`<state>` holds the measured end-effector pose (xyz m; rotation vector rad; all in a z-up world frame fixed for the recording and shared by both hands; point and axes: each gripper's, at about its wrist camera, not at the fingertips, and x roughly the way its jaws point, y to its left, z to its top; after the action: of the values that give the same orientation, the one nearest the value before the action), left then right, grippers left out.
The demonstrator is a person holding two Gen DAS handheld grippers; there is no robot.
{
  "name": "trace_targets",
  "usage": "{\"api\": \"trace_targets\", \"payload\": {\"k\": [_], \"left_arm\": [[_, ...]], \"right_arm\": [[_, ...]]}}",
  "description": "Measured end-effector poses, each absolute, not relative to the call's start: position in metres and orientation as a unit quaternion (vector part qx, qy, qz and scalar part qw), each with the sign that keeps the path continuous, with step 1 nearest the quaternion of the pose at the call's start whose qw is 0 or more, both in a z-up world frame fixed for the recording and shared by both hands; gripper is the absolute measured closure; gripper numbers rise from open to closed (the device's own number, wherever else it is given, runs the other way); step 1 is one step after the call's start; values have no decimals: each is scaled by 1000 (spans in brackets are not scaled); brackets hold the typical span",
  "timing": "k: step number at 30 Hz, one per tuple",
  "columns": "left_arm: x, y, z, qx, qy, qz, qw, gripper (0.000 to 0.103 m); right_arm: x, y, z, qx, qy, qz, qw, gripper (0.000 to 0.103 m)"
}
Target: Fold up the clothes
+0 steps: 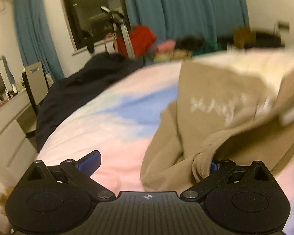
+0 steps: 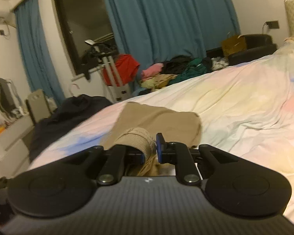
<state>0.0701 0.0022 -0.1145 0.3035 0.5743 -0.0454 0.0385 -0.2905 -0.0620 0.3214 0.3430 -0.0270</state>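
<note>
Your right gripper (image 2: 150, 146) pinches the ribbed cuff (image 2: 136, 139) of the tan sweatshirt (image 2: 158, 117), with its jaws squeezed narrow on the cloth. The sweatshirt lies long on the bed (image 2: 235, 101), running from the jaws toward 12 o'clock. Your left gripper (image 1: 152, 162) has its jaws spread wide and holds nothing. In its view, the sweatshirt sits at 2 o'clock, with a fold brushing the right finger (image 1: 213, 166). I think your left hand should grab there next.
</note>
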Motion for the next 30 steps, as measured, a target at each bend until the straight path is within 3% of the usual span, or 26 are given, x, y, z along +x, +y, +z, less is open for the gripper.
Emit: {"api": "trace_targets", "payload": {"k": [6, 11, 14, 17, 23, 30], "left_arm": [[88, 8, -125, 129, 270, 30, 954, 0], [81, 24, -107, 82, 206, 82, 972, 0], [69, 32, -104, 48, 199, 94, 974, 0], [56, 34, -102, 25, 196, 108, 974, 0], [27, 34, -50, -8, 118, 129, 985, 0], [29, 30, 92, -40, 19, 117, 992, 0]], "right_arm": [[53, -284, -75, 111, 191, -45, 974, 82], [72, -283, -100, 72, 261, -65, 961, 46], [80, -281, -116, 53, 312, -77, 945, 34], [80, -281, -120, 51, 325, -92, 940, 33], [57, -298, -64, 140, 217, -82, 963, 33], [50, -300, 95, 114, 92, -55, 988, 33]]}}
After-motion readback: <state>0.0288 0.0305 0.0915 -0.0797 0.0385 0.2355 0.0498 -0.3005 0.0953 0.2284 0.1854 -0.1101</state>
